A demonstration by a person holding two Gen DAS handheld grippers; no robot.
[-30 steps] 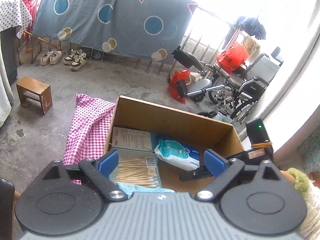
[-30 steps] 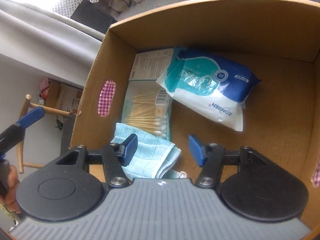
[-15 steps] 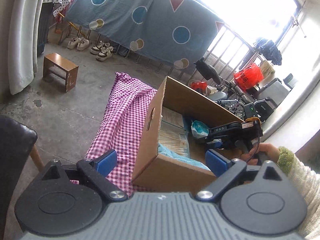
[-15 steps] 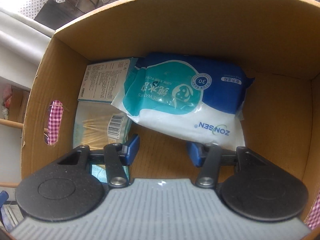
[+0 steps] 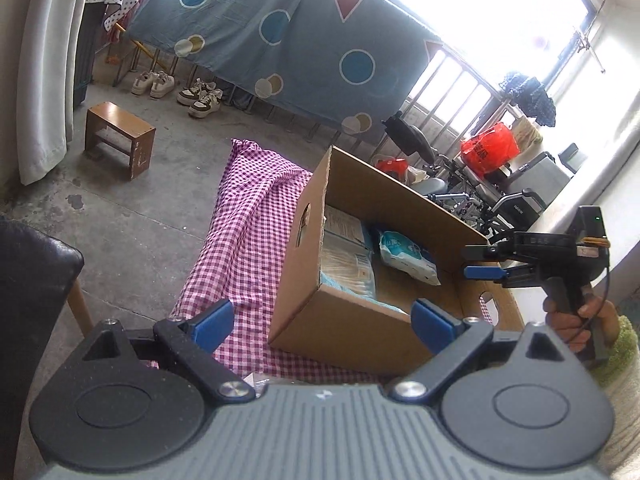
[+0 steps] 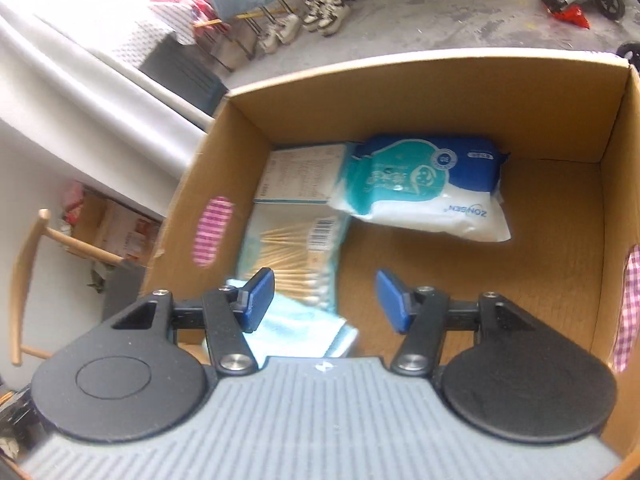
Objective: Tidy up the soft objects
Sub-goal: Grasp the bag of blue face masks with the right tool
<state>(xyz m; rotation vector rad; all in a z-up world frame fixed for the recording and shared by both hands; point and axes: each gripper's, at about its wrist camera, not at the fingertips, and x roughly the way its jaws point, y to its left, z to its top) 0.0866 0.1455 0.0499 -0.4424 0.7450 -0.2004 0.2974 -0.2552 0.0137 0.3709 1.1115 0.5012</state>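
While spread, both grippers' jaws empty.

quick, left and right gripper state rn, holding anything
Left gripper: open, empty.
Right gripper: open, empty, above the cardboard box.

"ZONBEN" — upside down on wet-wipes pack (image 6: 424, 188), "30" in its round badge — other print unreadable
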